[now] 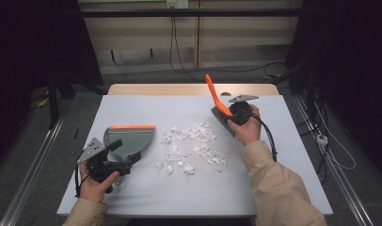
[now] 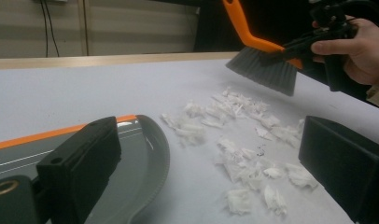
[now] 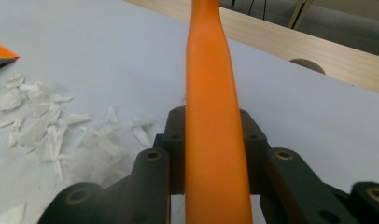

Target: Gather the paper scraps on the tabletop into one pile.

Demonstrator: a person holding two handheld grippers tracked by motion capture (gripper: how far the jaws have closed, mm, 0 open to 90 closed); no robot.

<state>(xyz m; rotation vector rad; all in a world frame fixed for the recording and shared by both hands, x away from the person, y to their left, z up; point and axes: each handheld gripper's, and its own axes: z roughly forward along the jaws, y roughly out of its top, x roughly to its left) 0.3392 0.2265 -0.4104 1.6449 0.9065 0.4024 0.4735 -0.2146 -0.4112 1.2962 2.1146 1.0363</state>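
A grey dustpan [image 1: 130, 139] with an orange front lip lies flat on the white table cover, left of centre. My left gripper [image 1: 127, 155] sits low at its near edge, jaws wide open; in the left gripper view the dustpan [image 2: 141, 154] lies beside the left jaw of the left gripper [image 2: 208, 140], and no pad presses on it. A scatter of white paper scraps [image 1: 191, 146] [image 2: 239, 135] [image 3: 47, 126] covers the middle. My right gripper [image 1: 231, 110] [image 3: 211, 121] is shut on the orange handle of a brush [image 1: 212, 92] [image 3: 208, 84], whose grey bristles [image 2: 264, 70] hang above the far right of the scraps.
The white cover [image 1: 132, 197] spans the table, with a bare wooden strip [image 1: 189, 89] along the far edge and a small grey disc [image 1: 225, 94] near it. Metal rails run down both sides on the floor, and cables [image 1: 330, 150] trail on the right.
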